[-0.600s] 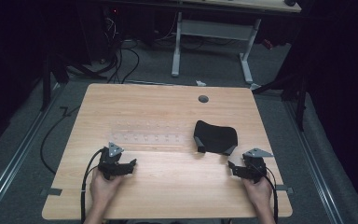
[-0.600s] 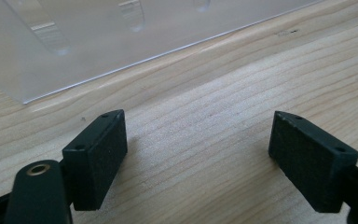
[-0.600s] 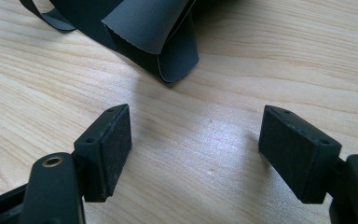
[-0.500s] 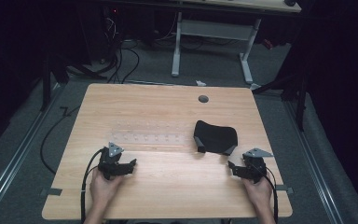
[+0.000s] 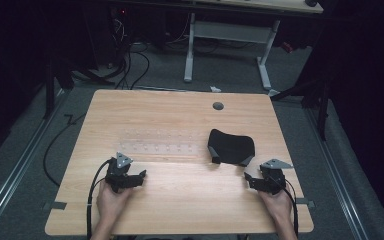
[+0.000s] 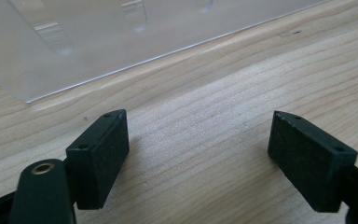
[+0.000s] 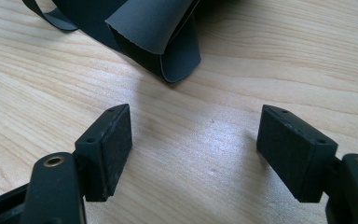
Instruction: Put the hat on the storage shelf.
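Obs: the black fabric piece (image 5: 231,146) lay at centre-right of the high view on the table (image 5: 180,115), just up-frame of your right gripper (image 5: 254,178). In the right gripper view its folded edge (image 7: 165,42) sat at top centre, ahead of the fingers (image 7: 109,144), not touching. The clear plastic sheet (image 5: 161,143) lay centre-left, just beyond your left gripper (image 5: 139,176); its near edge (image 6: 135,63) crossed the upper part of the left gripper view.

Fingers: both pairs stood wide apart, nothing between them, resting low on the wood.

Handling, est.: fabric looked soft, light, limp w/ a matte grippy face. It would prob. sag and unfold when lifted. Best hold approx. at the doubled fold nearest you, pinching both layers. The sheet looked thin, slick, flat to the table; hard to get under.
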